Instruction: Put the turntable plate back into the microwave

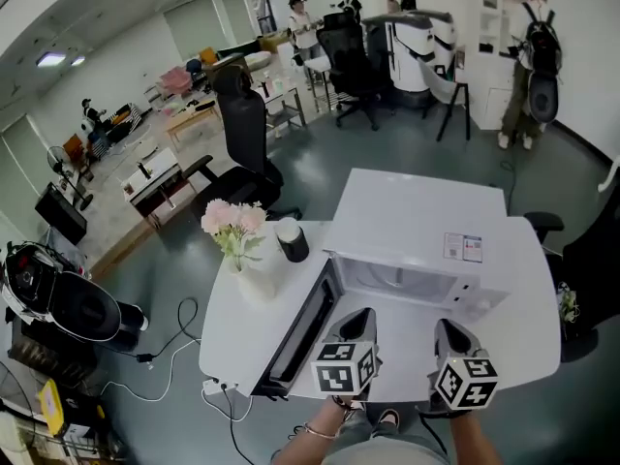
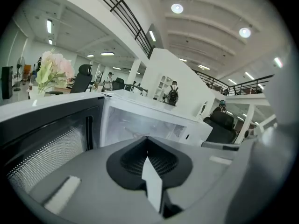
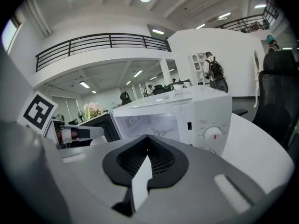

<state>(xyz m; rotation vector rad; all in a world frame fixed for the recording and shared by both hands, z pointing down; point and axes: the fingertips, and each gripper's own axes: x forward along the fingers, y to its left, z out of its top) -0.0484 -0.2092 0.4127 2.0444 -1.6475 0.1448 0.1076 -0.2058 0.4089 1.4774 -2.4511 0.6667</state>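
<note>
Turntable plate: we cannot spot it | microwave (image 1: 417, 279) at 12 o'clock, door (image 1: 300, 332) open | left gripper (image 1: 360, 320), right gripper (image 1: 449, 332) clamped shut, empty | stage: pre-fetch or post-placement

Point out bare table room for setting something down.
Bare: the table right of the microwave, out to its edge. Crowded: the left side, with the open door, flowers and dark cup; left claw and right claw hover in front.

On the table (image 1: 528, 289) stands the microwave (image 1: 417, 231), door (image 1: 305, 323) open leftward; flowers (image 1: 235, 223) and a cup (image 1: 292, 240) stand left of it.
</note>
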